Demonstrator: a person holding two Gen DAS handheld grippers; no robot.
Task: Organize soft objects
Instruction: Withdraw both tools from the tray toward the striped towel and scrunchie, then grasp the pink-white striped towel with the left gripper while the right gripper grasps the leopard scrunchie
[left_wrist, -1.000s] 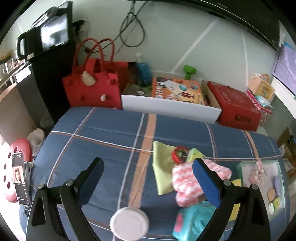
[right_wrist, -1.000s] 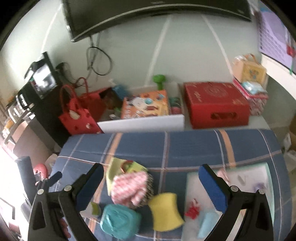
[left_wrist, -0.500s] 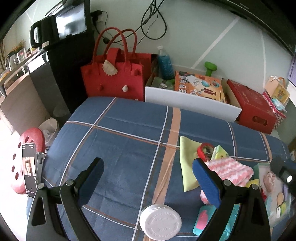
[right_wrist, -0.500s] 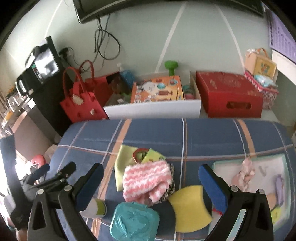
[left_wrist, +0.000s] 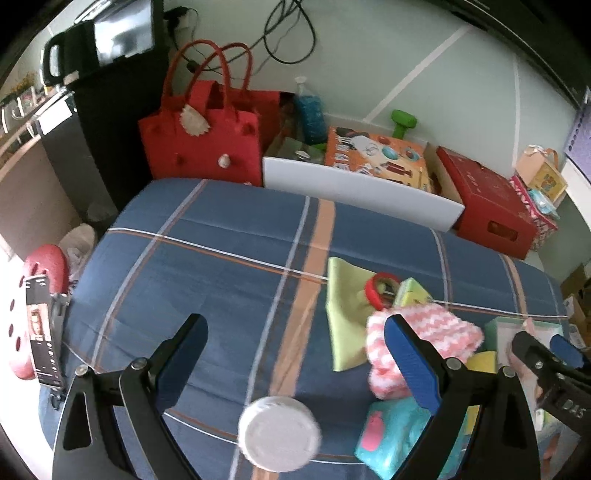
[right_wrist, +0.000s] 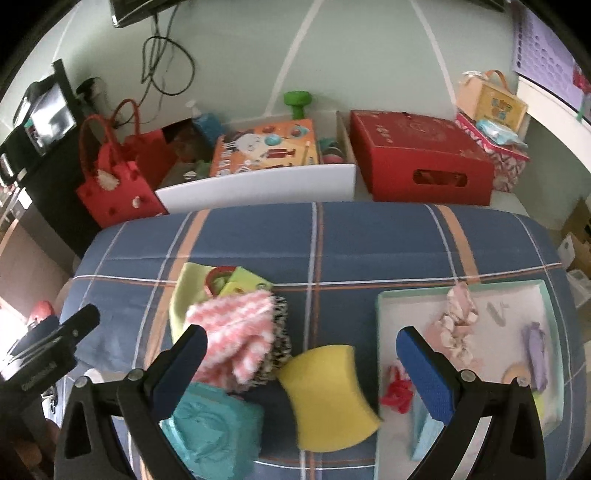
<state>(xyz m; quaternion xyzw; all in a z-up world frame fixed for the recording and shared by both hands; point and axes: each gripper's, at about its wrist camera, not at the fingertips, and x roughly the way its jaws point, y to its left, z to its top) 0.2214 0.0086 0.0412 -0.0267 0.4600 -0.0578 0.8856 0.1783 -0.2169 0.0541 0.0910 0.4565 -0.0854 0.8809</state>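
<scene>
Hovering above a plaid blue cloth (right_wrist: 369, 240), the left gripper (left_wrist: 295, 347) and right gripper (right_wrist: 301, 354) hang spread and empty; a yellow sponge (right_wrist: 327, 391) lies between the right fingers, beside a pink-and-white knit cloth (right_wrist: 236, 332).

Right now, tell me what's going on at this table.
A person holds a two-finger gripper in each hand over a blue plaid cloth. Both the left gripper and the right gripper are open and hold nothing. The right one hangs above a yellow sponge, beside a pink-and-white knit cloth and a teal toy. A tray already holds some small items.
</scene>
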